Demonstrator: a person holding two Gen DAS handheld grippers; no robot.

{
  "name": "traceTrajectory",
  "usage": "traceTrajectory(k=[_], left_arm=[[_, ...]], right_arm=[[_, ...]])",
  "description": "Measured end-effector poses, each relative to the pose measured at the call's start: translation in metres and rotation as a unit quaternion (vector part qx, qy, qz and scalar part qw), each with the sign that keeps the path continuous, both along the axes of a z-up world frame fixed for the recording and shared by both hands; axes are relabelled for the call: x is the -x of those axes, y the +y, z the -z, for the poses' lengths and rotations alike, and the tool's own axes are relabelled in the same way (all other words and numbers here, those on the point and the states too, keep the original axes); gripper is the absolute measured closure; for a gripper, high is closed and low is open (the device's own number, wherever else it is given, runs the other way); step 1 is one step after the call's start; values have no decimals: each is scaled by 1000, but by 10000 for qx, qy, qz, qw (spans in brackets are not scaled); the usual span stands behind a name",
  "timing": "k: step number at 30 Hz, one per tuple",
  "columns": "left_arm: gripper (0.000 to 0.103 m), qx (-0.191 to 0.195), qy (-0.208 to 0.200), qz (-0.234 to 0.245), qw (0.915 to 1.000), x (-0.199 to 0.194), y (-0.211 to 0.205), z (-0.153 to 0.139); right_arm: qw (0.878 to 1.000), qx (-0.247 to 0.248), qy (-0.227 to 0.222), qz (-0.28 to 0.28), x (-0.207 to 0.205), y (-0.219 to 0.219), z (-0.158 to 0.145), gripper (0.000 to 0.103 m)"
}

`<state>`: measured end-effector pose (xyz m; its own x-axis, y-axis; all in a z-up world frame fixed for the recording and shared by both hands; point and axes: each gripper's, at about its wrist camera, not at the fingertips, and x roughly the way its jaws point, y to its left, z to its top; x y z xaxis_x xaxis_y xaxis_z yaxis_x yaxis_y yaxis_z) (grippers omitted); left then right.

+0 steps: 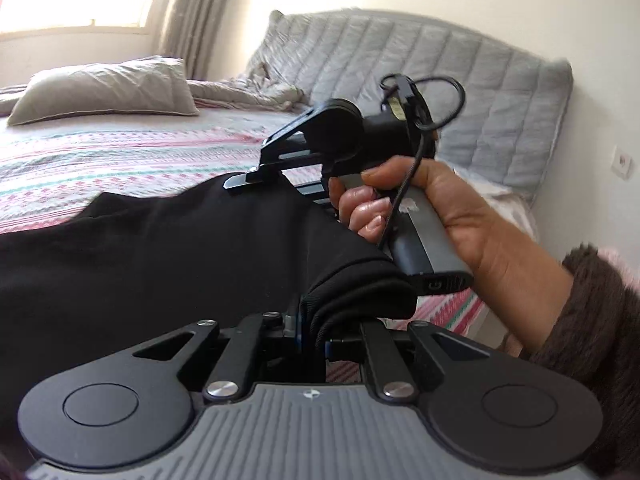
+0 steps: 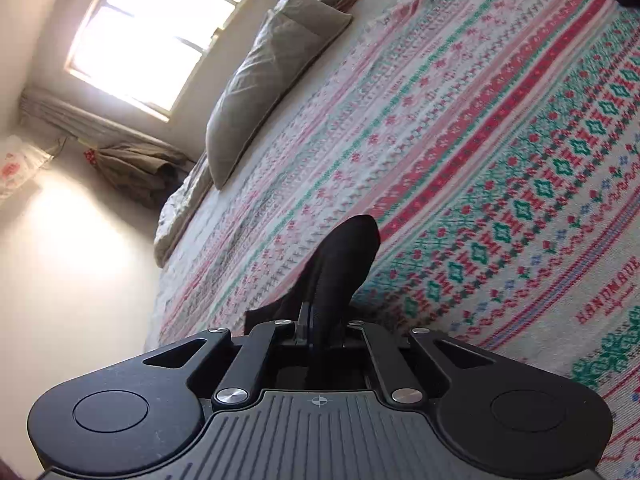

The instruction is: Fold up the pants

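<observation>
The black pants [image 1: 152, 256] hang lifted above the patterned bedspread [image 1: 100, 160]. My left gripper [image 1: 320, 330] is shut on a bunched edge of the pants, which bulges out just past the fingers. In the left wrist view a hand [image 1: 436, 208] holds my right gripper [image 1: 248, 178] farther along the same cloth, its fingers pinching the upper edge. In the right wrist view my right gripper [image 2: 316, 320] is shut on a tongue of the black pants [image 2: 344, 256] that sticks up over the bedspread [image 2: 480, 140].
A grey pillow [image 1: 108, 92] lies at the far left of the bed, a quilted grey headboard cushion [image 1: 420, 80] stands behind. A window [image 2: 156, 36] with curtains is beyond the bed. A wall socket [image 1: 622, 162] is at the right. A fuzzy brown sleeve [image 1: 592, 340] covers the arm.
</observation>
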<state>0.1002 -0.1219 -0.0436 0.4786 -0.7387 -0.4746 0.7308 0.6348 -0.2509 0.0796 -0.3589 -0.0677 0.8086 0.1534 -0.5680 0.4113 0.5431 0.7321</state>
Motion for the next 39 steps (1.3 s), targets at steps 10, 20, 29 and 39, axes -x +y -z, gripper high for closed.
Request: traceTrajectory(k=[10, 20, 29, 39], left_arm=[[94, 450, 160, -911, 9947, 3, 98, -4], [93, 202, 702, -1552, 9852, 5, 176, 15], [51, 300, 1239, -1634, 9783, -7, 220, 19], [38, 324, 1463, -1604, 9756, -45, 238, 18]], right_arm=[[9962, -4, -490, -723, -52, 69, -28, 98], [9857, 32, -325, -1653, -120, 175, 4, 95], [9793, 142, 53, -2018, -136, 211, 27, 65], [9738, 663, 76, -2176, -100, 196, -6, 39]])
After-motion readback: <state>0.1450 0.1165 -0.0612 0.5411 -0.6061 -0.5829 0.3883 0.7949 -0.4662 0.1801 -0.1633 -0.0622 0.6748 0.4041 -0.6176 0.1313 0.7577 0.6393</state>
